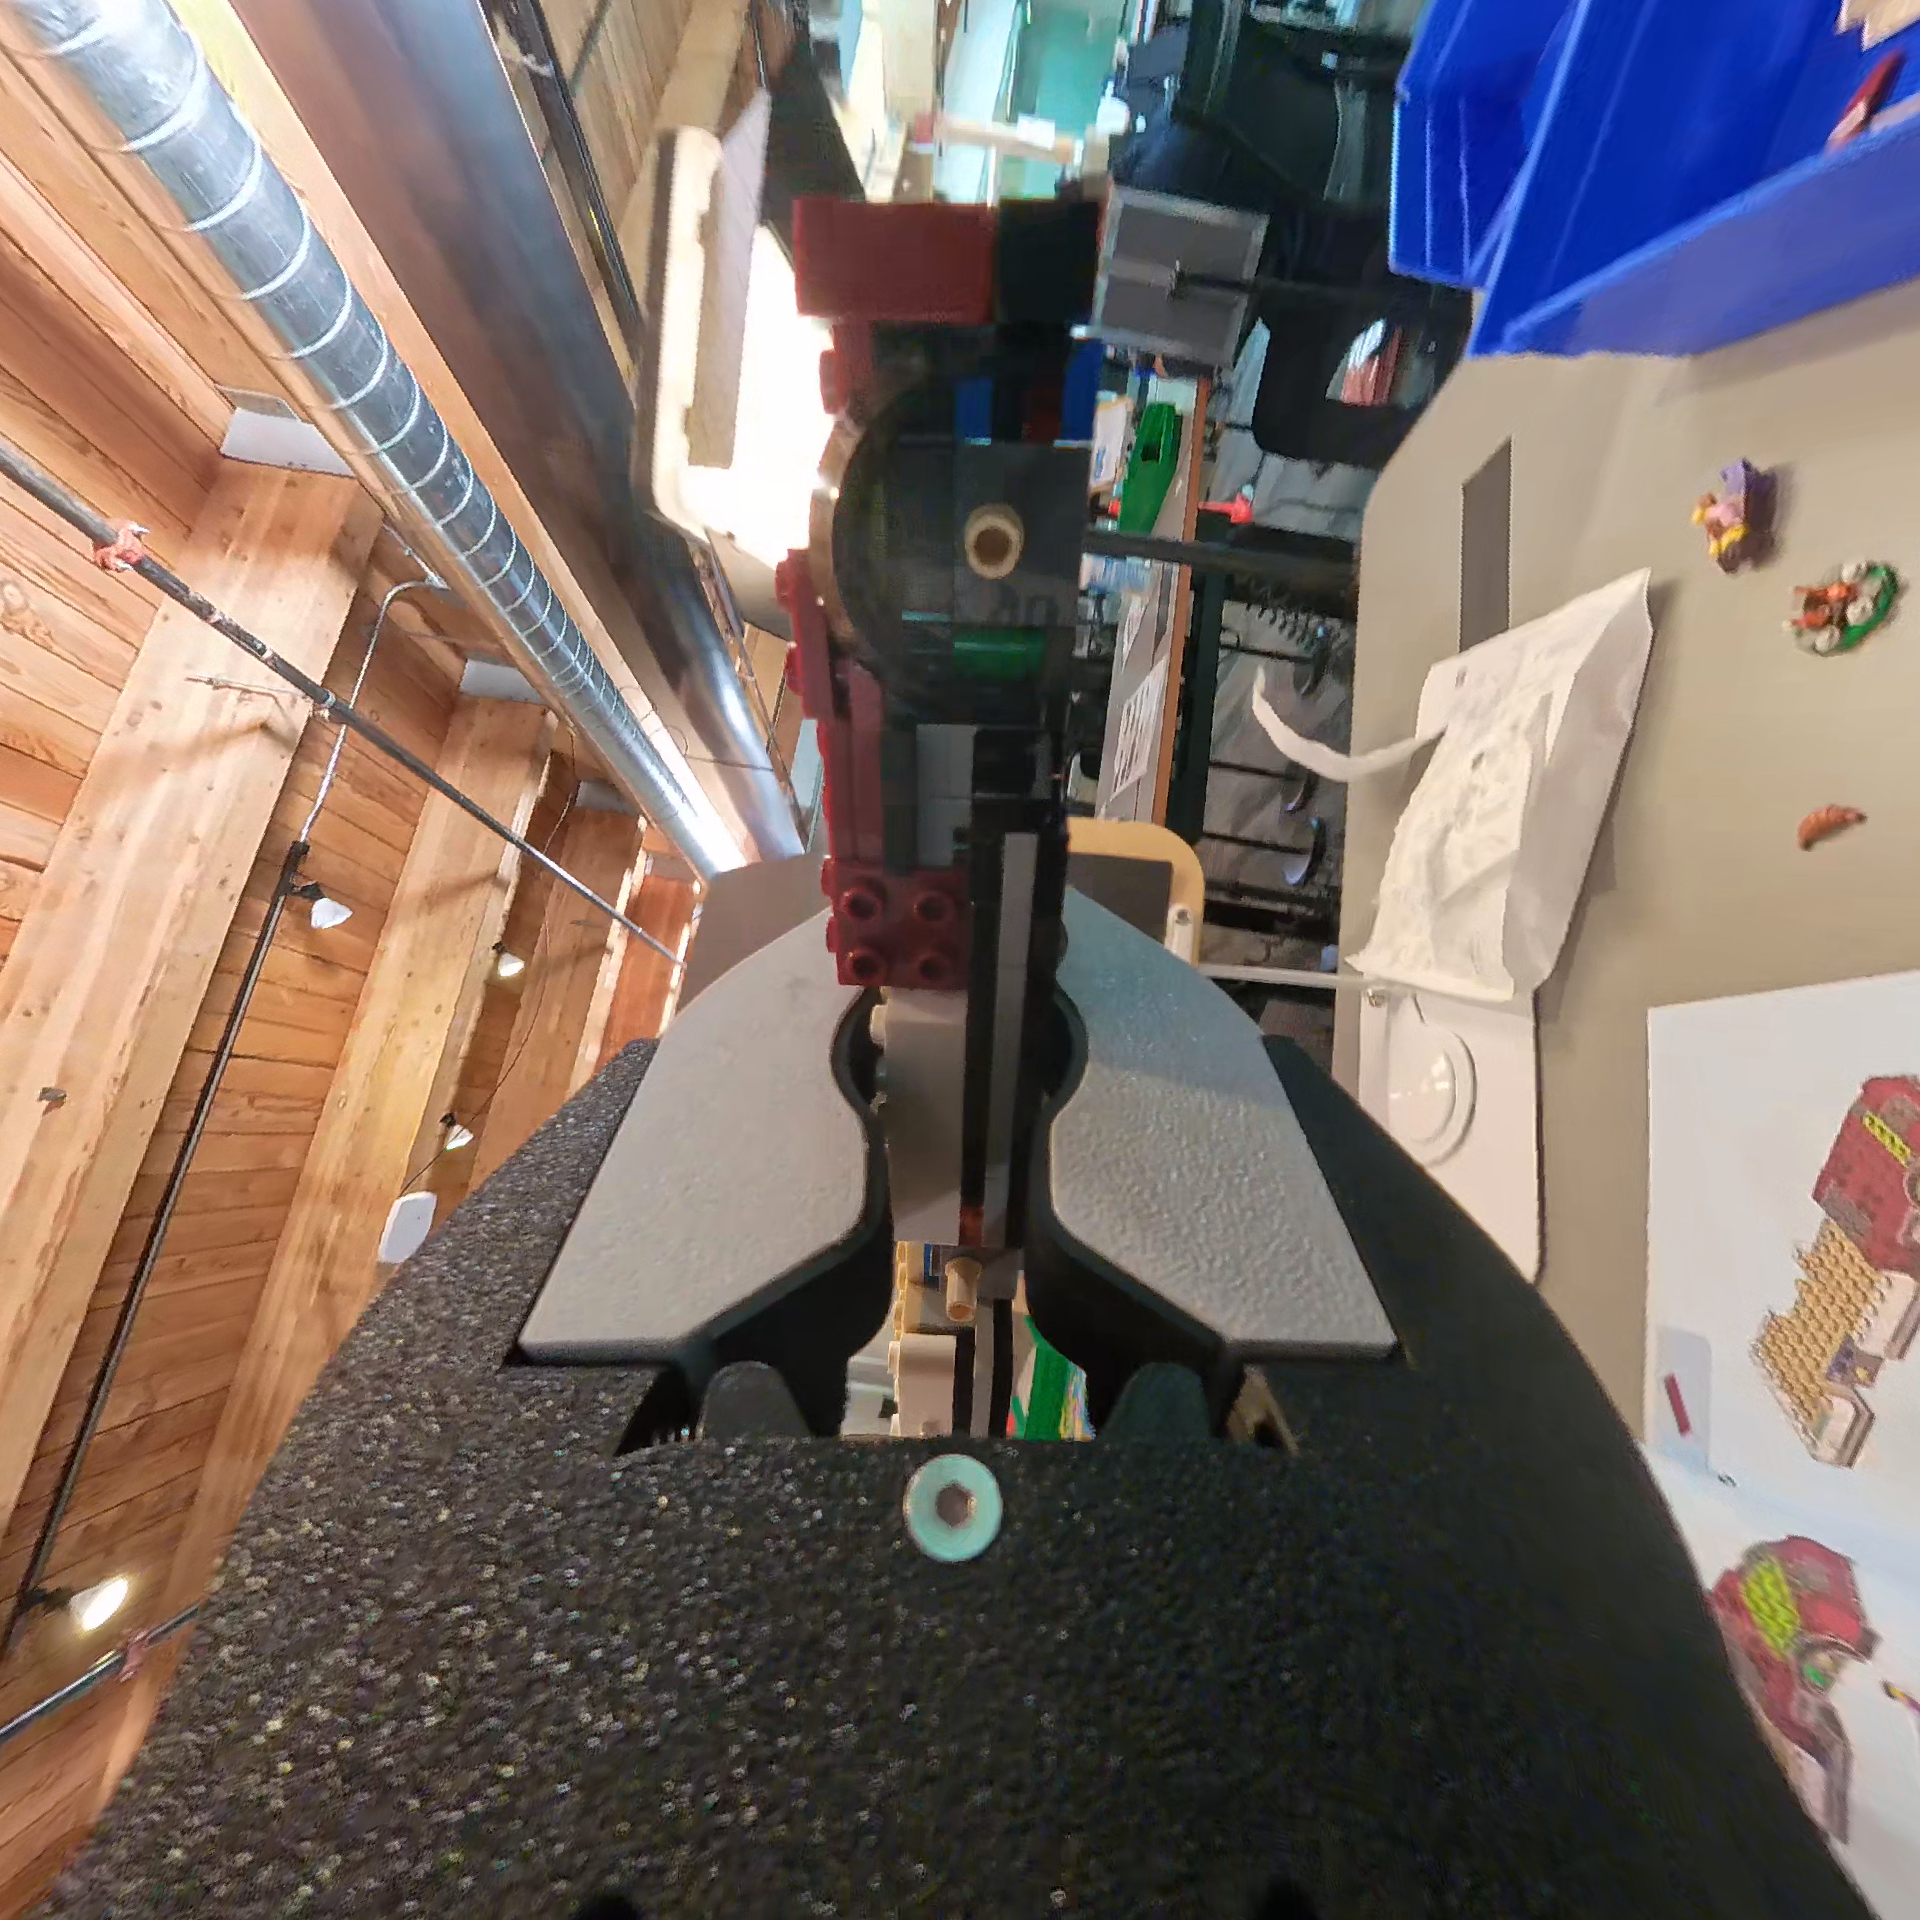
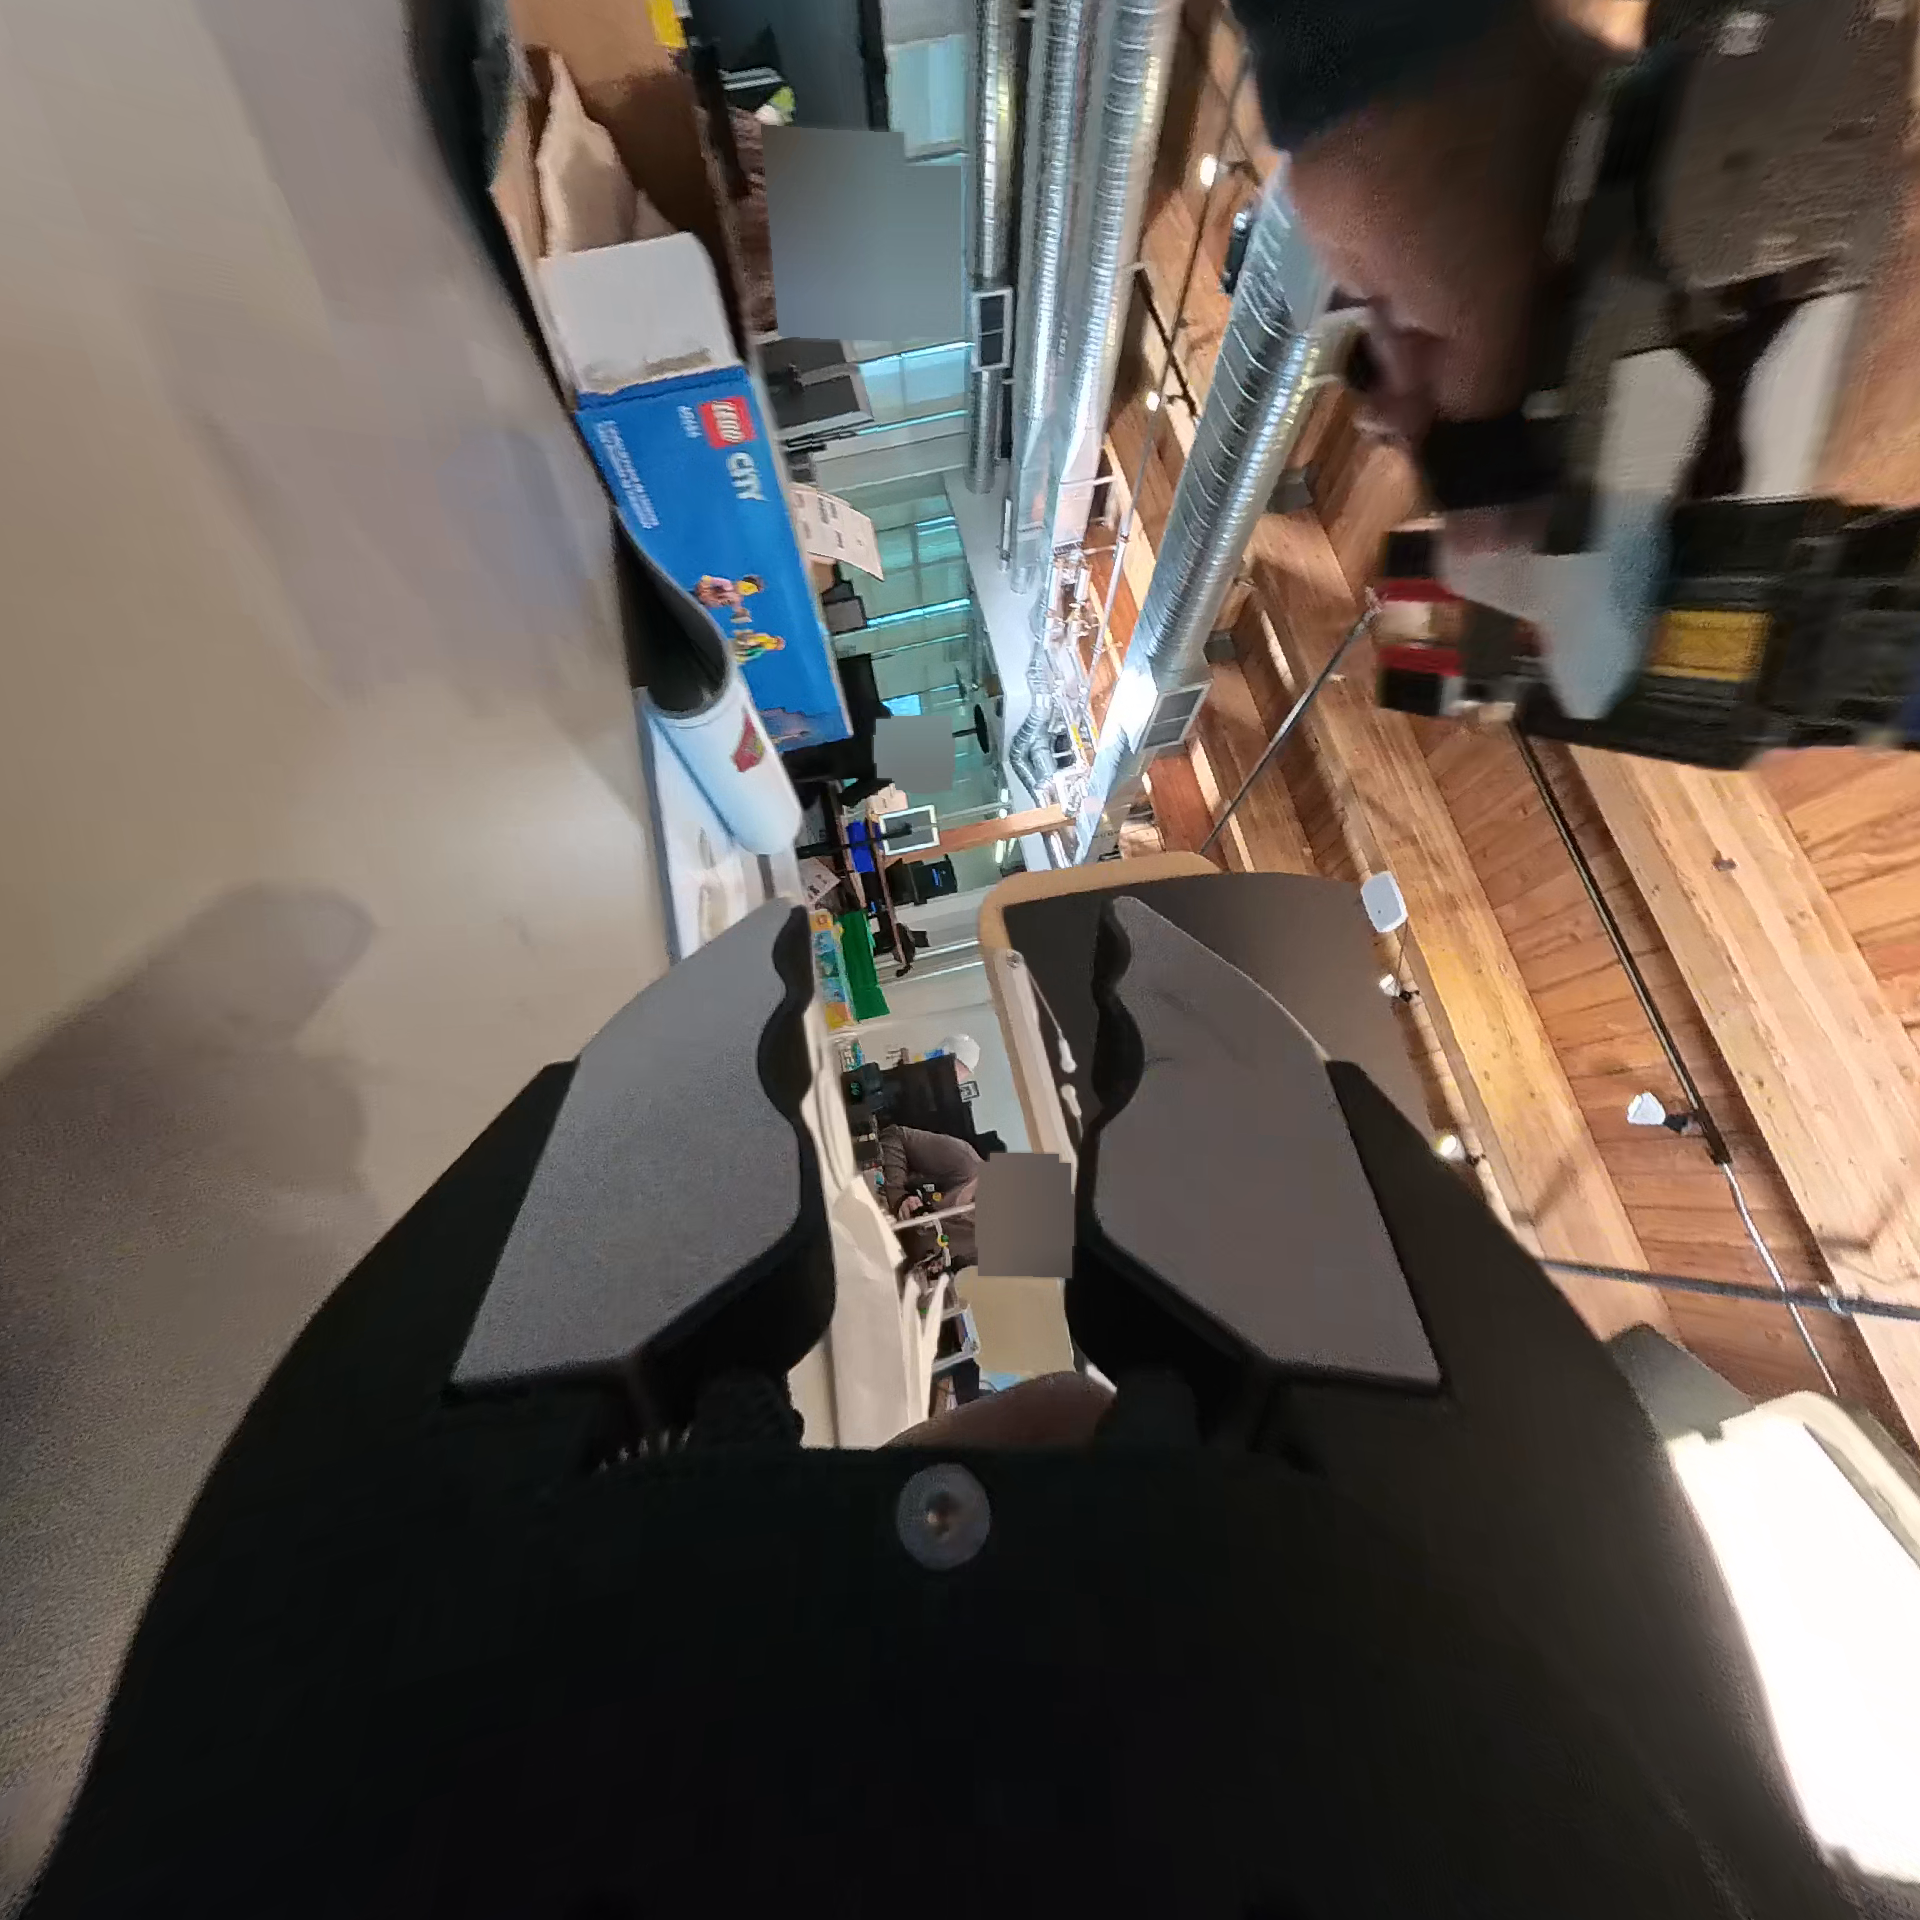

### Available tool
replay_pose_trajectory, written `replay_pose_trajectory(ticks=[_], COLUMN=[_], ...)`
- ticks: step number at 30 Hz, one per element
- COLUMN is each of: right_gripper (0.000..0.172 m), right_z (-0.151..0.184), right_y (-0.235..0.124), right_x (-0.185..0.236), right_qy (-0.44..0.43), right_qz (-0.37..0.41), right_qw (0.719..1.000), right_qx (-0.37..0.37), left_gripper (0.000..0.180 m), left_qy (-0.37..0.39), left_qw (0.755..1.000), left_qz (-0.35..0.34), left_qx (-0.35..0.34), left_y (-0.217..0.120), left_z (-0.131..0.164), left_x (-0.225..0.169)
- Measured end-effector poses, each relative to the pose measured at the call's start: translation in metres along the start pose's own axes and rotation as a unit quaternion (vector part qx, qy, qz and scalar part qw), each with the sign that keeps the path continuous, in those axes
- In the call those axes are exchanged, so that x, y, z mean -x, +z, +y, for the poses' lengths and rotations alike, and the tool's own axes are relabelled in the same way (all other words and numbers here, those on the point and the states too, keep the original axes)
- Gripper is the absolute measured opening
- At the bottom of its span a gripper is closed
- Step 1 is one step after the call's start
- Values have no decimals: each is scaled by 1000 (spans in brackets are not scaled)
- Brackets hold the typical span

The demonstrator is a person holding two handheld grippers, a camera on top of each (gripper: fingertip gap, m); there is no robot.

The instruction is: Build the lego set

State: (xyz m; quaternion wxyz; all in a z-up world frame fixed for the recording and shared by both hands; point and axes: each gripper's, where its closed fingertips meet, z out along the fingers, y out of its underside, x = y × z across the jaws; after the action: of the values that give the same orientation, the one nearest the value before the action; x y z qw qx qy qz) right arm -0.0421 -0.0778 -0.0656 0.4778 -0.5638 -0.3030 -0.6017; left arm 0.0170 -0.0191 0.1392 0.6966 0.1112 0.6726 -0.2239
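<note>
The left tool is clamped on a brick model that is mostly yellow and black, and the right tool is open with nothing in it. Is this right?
Not quite. The left wrist view shows the left tool clamped on a brick model that is mostly dark red and black, not yellow and black. The rest stands: in the right wrist view the right tool is open with nothing in it.

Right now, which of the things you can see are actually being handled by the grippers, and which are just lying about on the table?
In hand:
- left gripper, shut on the dark red and black brick model
- right gripper, open, holding nothing

Lying about:
- white paper bag
- instruction sheets
- small brick figures
- blue bins
- blue toy box
</note>
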Motion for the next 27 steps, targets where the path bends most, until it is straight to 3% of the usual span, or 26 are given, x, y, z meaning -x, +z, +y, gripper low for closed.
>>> replay_pose_trajectory(ticks=[7, 15, 18, 27], right_gripper=[67, 73, 71, 61], right_z=[13, 32, 37, 33], right_y=[-3, 7, 11, 14], right_x=[-41, -26, -14, 16], right_qy=[33, 3, -21, -43], right_qz=[55, 13, -11, -69], right_qw=[997, 998, 997, 996], right_qx=[31, 65, 67, 45], left_gripper=[25, 25, 25, 25], left_qy=[29, 12, 50, 45], left_qw=[998, 996, 993, 991], left_qz=[12, 61, 77, 99], left_qx=[48, 67, 67, 72], left_y=[9, 11, 7, 4], left_z=[18, 31, 33, 34], left_x=[-118, -207, -220, -231])
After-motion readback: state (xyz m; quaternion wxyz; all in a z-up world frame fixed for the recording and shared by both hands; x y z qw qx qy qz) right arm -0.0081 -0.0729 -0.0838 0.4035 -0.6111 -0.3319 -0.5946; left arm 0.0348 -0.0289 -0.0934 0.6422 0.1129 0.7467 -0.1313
